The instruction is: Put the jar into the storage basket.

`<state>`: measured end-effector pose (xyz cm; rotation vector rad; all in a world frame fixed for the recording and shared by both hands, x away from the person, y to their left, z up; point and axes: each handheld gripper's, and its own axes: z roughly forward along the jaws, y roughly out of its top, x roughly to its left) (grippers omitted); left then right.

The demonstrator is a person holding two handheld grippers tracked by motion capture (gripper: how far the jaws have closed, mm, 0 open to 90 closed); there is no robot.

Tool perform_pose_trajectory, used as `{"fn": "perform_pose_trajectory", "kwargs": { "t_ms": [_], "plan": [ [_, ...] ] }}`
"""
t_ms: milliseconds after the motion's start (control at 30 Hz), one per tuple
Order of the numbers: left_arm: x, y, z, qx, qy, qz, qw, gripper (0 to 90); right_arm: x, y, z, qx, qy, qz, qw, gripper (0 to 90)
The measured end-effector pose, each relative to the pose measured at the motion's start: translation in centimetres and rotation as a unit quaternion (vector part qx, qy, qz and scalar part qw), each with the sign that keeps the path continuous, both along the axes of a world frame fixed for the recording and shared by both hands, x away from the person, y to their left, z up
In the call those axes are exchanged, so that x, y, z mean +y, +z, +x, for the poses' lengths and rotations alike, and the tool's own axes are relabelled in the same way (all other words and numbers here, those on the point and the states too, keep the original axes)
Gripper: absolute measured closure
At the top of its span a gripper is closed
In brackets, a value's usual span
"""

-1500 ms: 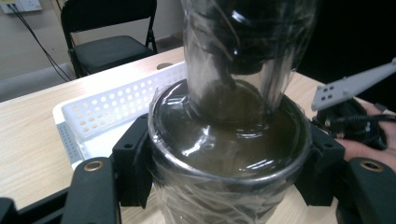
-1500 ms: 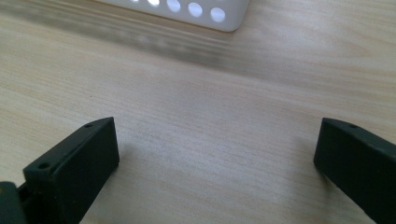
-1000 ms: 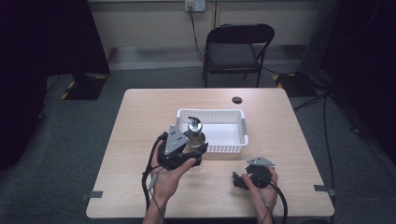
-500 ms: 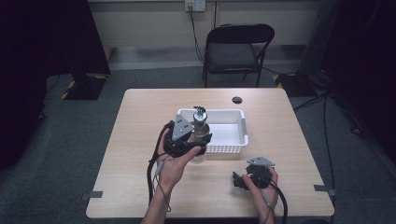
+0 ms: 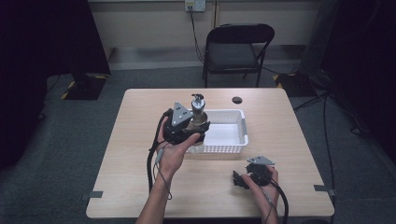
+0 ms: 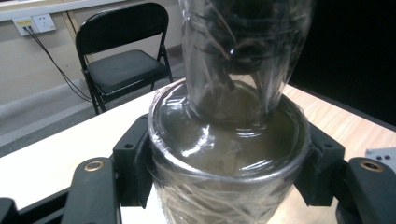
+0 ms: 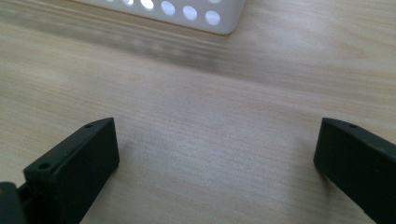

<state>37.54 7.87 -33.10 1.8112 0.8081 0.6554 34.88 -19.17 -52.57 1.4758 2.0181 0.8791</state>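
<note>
pump bottle is clamped in your left gripper, jaws tight on its clear body, held up over the white basket's left end. your right gripper rests on the surface, jaws wide open with nothing in them.

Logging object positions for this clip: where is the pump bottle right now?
In the high view the pump bottle is clamped in the left gripper, held up over the left end of the white basket, left of the table's centre.

Bottle top and base cut off by left gripper view edges.
</note>
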Motion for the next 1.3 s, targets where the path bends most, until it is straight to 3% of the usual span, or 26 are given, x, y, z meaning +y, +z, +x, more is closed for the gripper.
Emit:
{"fn": "perform_pose_trajectory", "kwargs": {
  "t_ms": [433,800,967,1300],
  "plan": [
    [-1.2,0.1,3.8,-0.001,0.008,0.0,1.0,34.0,0.0,0.0,0.0,0.0,0.0,-0.001,1.0,0.0],
    [-1.9,-0.8,6.7,-0.005,0.023,0.001,0.9997,34.0,0.0,0.0,0.0,-0.001,0.001,-0.001,1.0,0.0],
    [-2.3,-1.4,8.0,0.012,0.021,0.004,0.9997,34.0,0.0,0.0,0.0,-0.001,0.001,-0.001,1.0,0.0],
    [-3.4,-3.0,10.0,0.021,0.038,0.011,0.999,34.1,0.0,0.0,0.0,-0.001,0.001,-0.001,1.0,0.0]
  ]
}}
